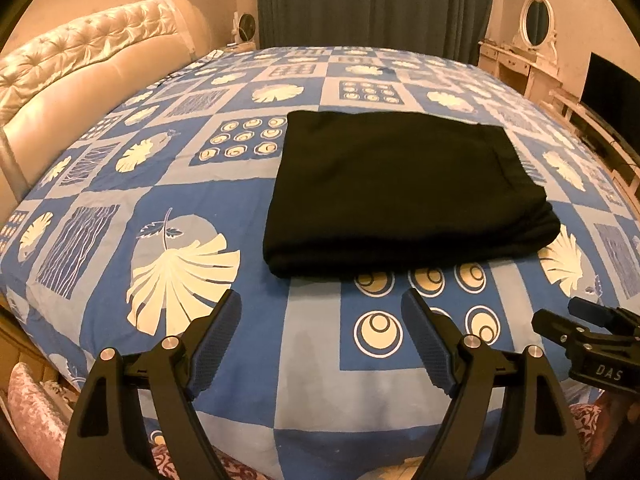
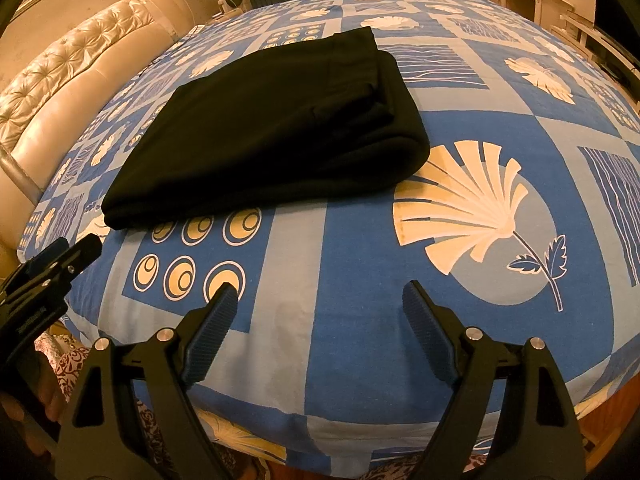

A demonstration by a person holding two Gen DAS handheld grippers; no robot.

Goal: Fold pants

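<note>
Folded black pants [image 1: 404, 192] on bedspread [image 1: 256, 216]; left tongs [image 1: 322, 312] agape, empty.

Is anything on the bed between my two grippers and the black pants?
Nothing visible. Only bare patterned bedspread lies between the open left gripper, the open right gripper and the folded black pants.

Both wrist views look from the bed's [image 1: 200, 208] near edge across it, sharing the folded pants [image 1: 400, 188]; the right view sits nearer them.

Bare bedspread [image 1: 312, 360] before folded pants [image 1: 404, 192]
</note>
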